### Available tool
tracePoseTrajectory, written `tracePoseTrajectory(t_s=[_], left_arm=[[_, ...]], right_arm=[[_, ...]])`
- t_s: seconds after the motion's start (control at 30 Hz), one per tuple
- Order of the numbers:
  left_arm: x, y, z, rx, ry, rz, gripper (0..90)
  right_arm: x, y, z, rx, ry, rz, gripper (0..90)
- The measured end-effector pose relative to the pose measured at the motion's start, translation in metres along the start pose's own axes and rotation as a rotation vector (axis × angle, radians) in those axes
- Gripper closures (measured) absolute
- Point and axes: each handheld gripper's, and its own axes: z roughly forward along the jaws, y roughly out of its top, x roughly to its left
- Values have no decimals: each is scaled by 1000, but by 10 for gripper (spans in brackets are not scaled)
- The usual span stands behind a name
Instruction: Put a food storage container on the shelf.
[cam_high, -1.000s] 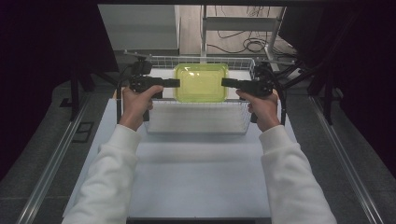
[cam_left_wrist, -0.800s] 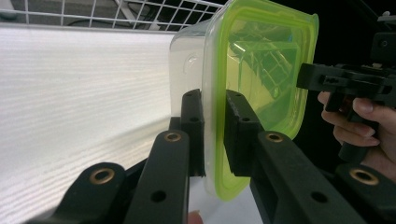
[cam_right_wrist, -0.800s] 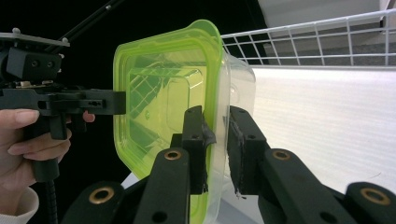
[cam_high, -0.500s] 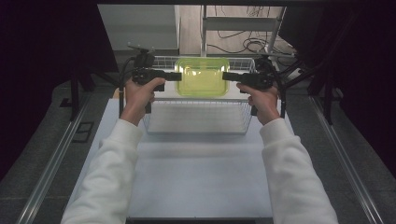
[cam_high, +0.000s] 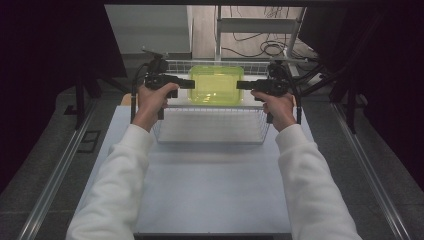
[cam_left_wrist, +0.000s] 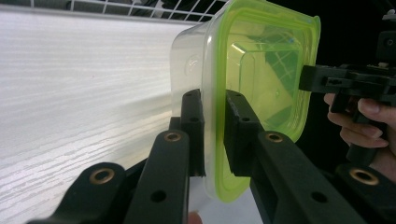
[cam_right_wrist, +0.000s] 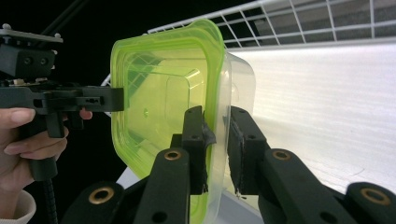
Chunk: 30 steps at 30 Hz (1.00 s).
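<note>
Both grippers, left (cam_high: 189, 83) and right (cam_high: 241, 84), clamp opposite rims of the green-lidded container (cam_high: 216, 84) above the wire basket (cam_high: 212, 134); keep both hands level, moving together.

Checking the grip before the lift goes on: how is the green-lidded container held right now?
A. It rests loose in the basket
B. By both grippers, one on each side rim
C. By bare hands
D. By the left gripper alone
B: the left gripper and the right gripper each clamp the rim of the green-lidded container from opposite sides.
</note>
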Motion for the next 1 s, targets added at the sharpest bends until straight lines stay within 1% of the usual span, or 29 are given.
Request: tracePoseTrajectory(t_s=[0.03,0.07,0.1,0.13,0.27,0.33,0.37,0.47,0.5,0.7,0.83,1.0], left_arm=[[1,0,1,-1,5,-2,801],[2,0,2,-9,0,-12,800],[3,0,3,-12,-5,-15,800],[4,1,4,-13,-6,-20,800],[5,4,6,-8,-3,-27,799],[6,6,8,-4,-5,-38,796],[7,7,9,-7,-8,-48,794],[11,10,11,-1,-11,-69,785],[12,11,13,-4,-14,-83,782],[20,14,19,-18,-25,-123,764],[24,15,22,-30,-32,-139,755],[26,14,25,-42,-20,-141,740]], right_arm=[[-1,0,2,9,-5,5,771],[-2,0,3,4,2,16,771],[-3,1,3,4,-1,22,771],[-4,2,3,1,-7,16,771],[-6,7,5,17,-21,29,773],[-7,10,7,25,-28,44,774],[-7,11,7,31,-32,57,774],[-9,15,11,37,-46,72,770],[-10,16,13,38,-47,80,768],[-17,20,20,41,-49,129,754],[-19,21,23,40,-58,156,744],[-20,20,26,26,-71,183,727]])
